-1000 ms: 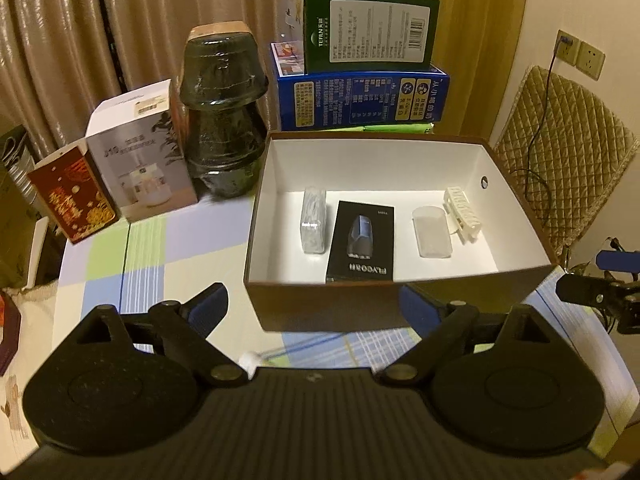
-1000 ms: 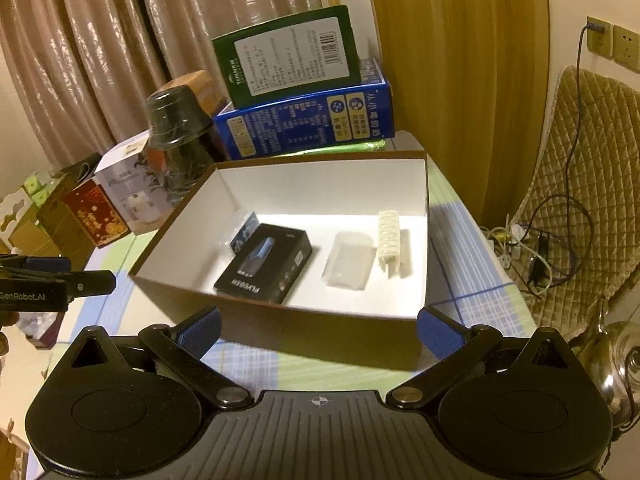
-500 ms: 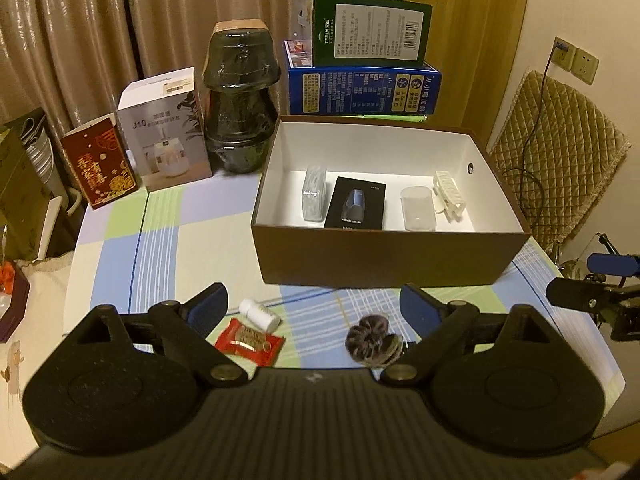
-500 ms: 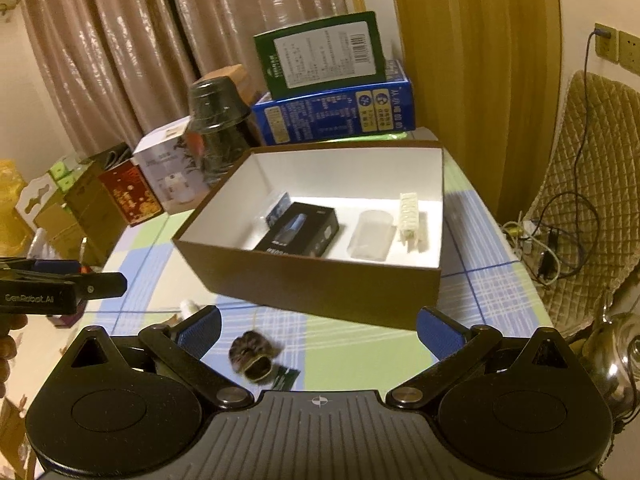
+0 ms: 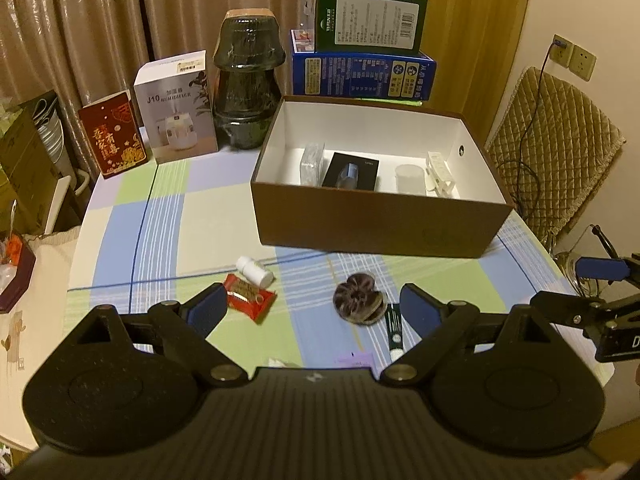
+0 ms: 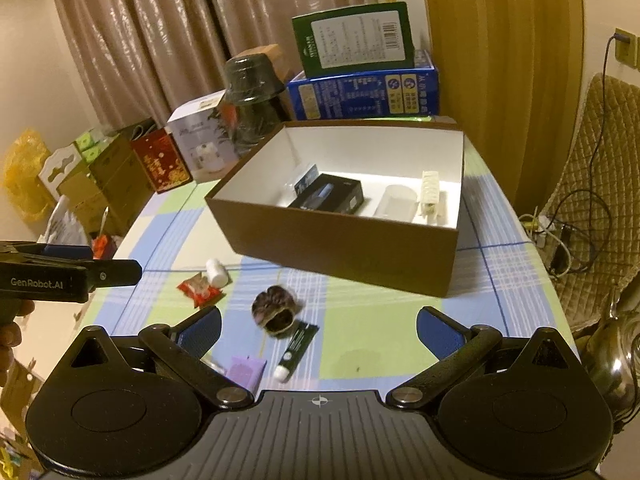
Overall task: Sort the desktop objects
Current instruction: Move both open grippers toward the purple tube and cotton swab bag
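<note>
On the left of the checked tablecloth [image 5: 168, 236] stand a red gift box [image 5: 114, 134] and a white humidifier carton [image 5: 176, 108], upright against the curtain, apparently parked out of the working area rather than waiting to be sorted; beside them a dark wrapped pot stack [image 5: 248, 84] sits at the far edge of the table. In front, loose on the cloth, lie the things the task seems to concern: a small white bottle [image 5: 254, 270] on its side, touching a red snack packet [image 5: 250, 297]; further right a dark scrunchie [image 5: 358, 298], just beside a slim dark tube [image 5: 394, 330]; a lilac packet [image 6: 246, 370] lies nearest the cameras (what it holds is too small to make out). They lie near the front wall of the brown box [image 5: 380, 220], presumably so each can be lifted over the rim in a short move; inside the box a clear packet, a black carton [image 5: 352, 170], a frosted case and a white clip already lie side by side in a row, which suggests sorting is partly done. The left gripper [image 5: 310, 304] hangs above the loose items with jaws spread wide and nothing between them; the right gripper [image 6: 318, 326] is likewise spread and empty, its fingers framing the scrunchie and tube, so either could be the next pick. Behind the box a green carton rests on a blue one [image 5: 362, 74].
</note>
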Tool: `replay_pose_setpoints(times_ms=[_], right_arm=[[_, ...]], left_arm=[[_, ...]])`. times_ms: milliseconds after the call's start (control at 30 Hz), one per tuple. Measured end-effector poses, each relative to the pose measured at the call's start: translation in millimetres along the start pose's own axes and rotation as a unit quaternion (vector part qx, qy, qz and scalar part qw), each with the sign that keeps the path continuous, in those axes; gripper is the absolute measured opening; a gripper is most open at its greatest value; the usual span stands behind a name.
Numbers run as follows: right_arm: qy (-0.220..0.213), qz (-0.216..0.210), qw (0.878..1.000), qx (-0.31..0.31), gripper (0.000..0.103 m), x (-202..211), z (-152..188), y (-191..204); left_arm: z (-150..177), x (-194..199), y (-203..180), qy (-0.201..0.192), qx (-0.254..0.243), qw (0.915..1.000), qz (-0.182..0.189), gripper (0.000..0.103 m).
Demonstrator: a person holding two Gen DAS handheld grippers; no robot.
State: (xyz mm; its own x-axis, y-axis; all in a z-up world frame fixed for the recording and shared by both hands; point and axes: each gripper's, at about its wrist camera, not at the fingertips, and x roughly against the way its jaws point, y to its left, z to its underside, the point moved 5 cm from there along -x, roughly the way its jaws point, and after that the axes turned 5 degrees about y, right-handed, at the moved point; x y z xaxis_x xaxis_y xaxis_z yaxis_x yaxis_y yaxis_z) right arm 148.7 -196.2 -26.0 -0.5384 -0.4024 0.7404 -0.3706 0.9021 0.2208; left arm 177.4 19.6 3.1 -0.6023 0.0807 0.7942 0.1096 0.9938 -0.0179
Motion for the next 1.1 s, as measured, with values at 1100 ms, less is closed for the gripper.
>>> replay_pose_setpoints(times_ms=[1100], right_arm=[[0.078,-0.023,0.995,0.056,0.101,-15.0,63.7,18.2]], left_arm=[[89.0,5.2,-6.8,0.079,0.033,0.9959,-0.028,0.091]])
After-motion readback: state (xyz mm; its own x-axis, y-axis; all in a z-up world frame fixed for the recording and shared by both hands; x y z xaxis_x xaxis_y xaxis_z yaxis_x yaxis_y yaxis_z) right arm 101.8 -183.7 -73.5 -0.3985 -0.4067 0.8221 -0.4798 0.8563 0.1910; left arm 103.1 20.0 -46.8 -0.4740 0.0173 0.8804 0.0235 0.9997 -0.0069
